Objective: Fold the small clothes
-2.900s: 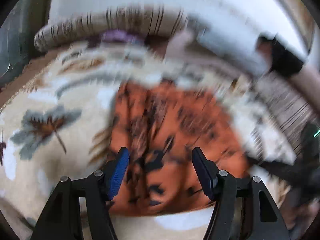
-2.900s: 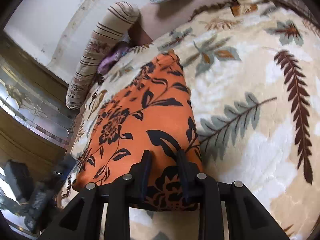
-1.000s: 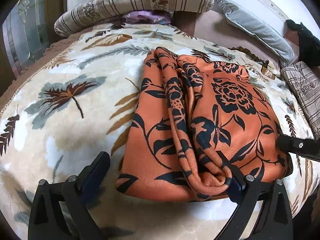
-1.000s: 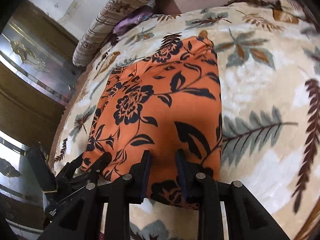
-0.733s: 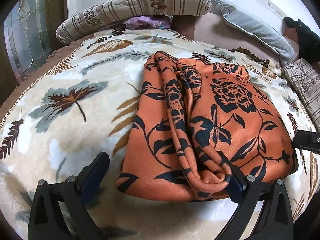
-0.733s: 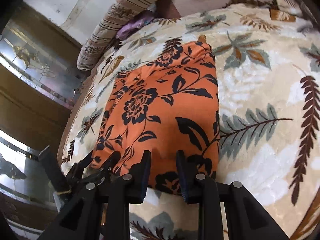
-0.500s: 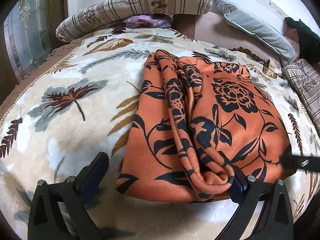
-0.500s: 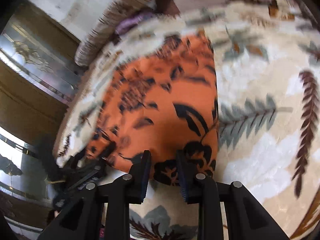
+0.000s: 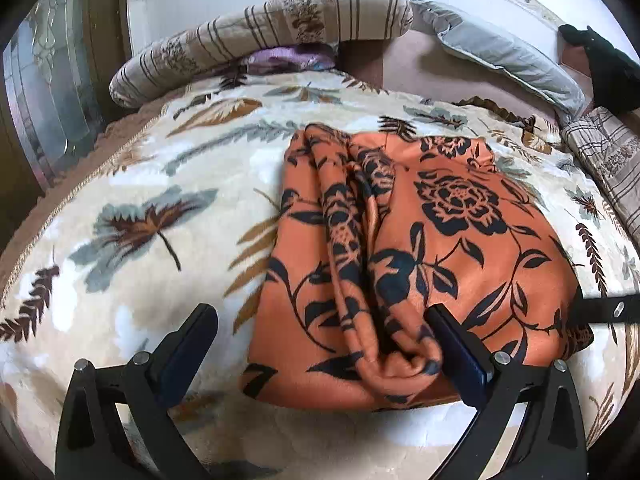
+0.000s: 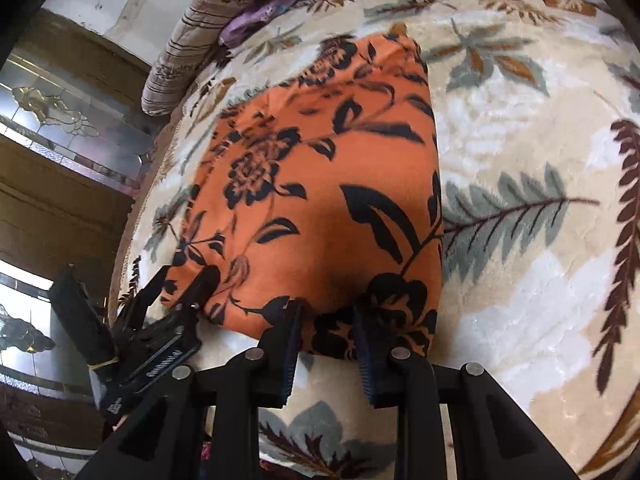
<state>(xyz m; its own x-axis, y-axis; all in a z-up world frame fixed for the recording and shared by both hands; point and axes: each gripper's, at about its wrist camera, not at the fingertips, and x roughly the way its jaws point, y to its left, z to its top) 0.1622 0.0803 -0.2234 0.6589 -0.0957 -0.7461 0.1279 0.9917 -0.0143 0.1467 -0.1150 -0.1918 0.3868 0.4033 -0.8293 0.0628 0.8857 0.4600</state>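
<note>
Releasing the folded orange floral garment point(image 9: 452, 248) — both grippers at its near edge on the leaf-print blanket point(image 9: 132, 216).

Right gripper point(image 10: 326, 322) has backed off since a second ago: jaws narrow, tips now at the hem, and whether they pinch cloth I cannot tell. Left gripper point(image 9: 320, 344) stays spread wide, one finger against the bunched ridge, holding nothing. Fold looks laid — the ridge likely needs smoothing next.

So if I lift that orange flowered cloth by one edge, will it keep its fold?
Probably not. The orange cloth bunches into soft rolls at its near edge, so it looks floppy. It likely drags rather than slides on the plush blanket.
</note>
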